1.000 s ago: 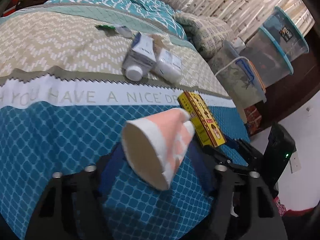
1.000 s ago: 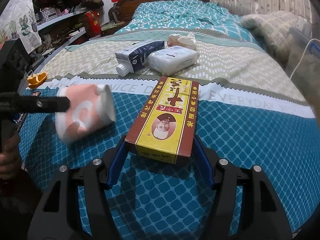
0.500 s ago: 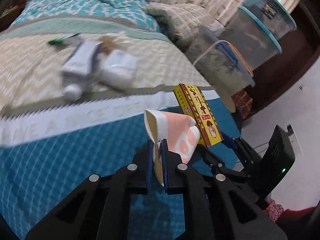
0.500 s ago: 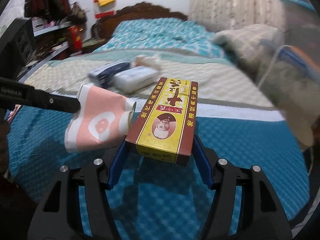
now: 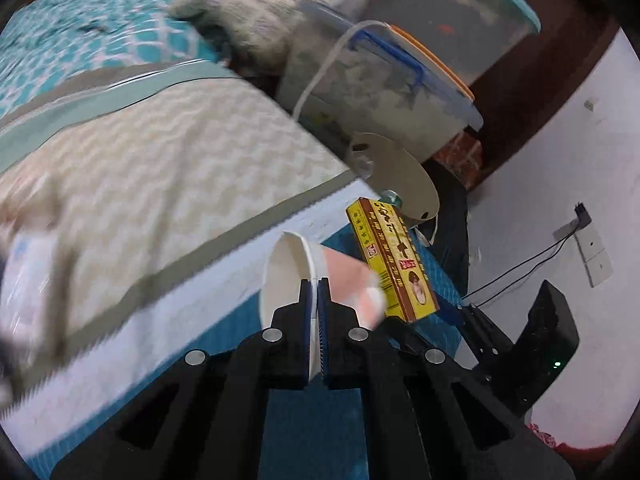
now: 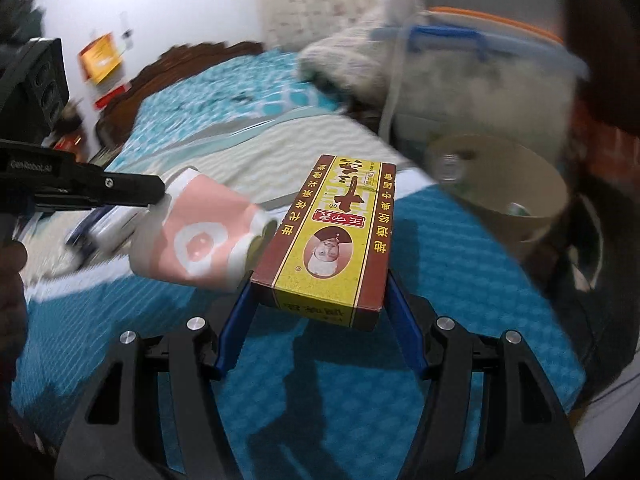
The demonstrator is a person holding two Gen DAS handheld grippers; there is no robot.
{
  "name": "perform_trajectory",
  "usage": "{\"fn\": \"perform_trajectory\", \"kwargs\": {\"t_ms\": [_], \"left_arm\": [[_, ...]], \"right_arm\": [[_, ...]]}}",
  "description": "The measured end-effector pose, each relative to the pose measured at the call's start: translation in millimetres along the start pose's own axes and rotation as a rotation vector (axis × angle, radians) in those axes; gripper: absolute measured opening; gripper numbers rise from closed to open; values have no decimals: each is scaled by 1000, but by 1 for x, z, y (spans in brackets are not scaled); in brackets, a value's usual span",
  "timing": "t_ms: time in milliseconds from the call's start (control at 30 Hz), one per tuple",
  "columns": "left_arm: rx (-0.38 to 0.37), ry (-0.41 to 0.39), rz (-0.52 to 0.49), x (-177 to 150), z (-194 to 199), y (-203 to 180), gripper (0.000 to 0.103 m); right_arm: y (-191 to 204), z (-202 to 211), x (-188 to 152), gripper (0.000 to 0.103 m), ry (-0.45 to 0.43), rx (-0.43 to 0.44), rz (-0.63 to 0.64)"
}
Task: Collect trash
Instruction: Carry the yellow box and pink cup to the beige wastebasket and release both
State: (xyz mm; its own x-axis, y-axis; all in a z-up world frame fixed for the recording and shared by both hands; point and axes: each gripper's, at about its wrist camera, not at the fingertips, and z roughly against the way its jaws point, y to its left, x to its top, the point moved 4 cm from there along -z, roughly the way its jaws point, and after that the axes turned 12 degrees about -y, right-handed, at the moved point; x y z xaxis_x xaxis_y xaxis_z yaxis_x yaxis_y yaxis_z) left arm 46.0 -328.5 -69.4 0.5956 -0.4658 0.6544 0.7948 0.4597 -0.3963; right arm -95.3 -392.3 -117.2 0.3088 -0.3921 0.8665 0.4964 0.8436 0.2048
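My left gripper (image 5: pixel 314 292) is shut on the rim of a pink and white paper cup (image 5: pixel 296 264), held on its side above the bed's blue cover. The cup (image 6: pixel 192 236) and the left gripper (image 6: pixel 156 192) also show in the right wrist view. My right gripper (image 6: pixel 320 300) is shut on a yellow and brown carton box (image 6: pixel 332 240), lifted above the bed; the box (image 5: pixel 394 260) shows beside the cup in the left wrist view. A beige bin (image 6: pixel 532 220) stands by the bed's side edge, beyond the box.
The bed (image 5: pixel 160 168) has a beige and teal cover. More trash lies blurred on it at the left (image 5: pixel 28 272). Clear storage boxes (image 5: pixel 380 92) and a pillow (image 5: pixel 248 20) stand past the bed. A white wall (image 5: pixel 560 184) is at the right.
Both grippers have swung right with their loads, toward the bed's side edge and the beige bin. One second ago the left gripper stood open around the cup; it has shut on the rim.
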Motion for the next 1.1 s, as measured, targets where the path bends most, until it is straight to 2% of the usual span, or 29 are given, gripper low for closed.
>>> {"fn": "perform_trajectory", "kwargs": {"t_ms": [133,400,633,733,767,800,867,1000,1100], "left_arm": [[-5,27,-40,24,-46,-24,3],[-33,53,-51,61,-94,-49,3],[-51,81,-136,95,-155,-102,3],[-39,92,-164,112,-187,-126,4],[-22,99,-168,115,-197,-131,12],[-7,107,-175,117,-207,-136,28],[10,100,-199,118,-212,-141,32],[-2,100,-225,106,-202,-139,33],[-9,98,-219,91,-183,-126,33]], "right_arm": [[-46,-9,11,64,-4,-48,-86],[-100,-18,26,64,-36,-100,-126],[-161,-38,43,65,-29,-163,-216],[-176,-51,47,73,14,-173,-250],[-179,-52,48,78,11,-180,-261],[-180,-51,50,78,-4,-186,-266],[-179,-44,51,78,-37,-196,-260],[-170,-28,45,78,-88,-210,-239],[-158,-20,36,78,-92,-194,-246]]}}
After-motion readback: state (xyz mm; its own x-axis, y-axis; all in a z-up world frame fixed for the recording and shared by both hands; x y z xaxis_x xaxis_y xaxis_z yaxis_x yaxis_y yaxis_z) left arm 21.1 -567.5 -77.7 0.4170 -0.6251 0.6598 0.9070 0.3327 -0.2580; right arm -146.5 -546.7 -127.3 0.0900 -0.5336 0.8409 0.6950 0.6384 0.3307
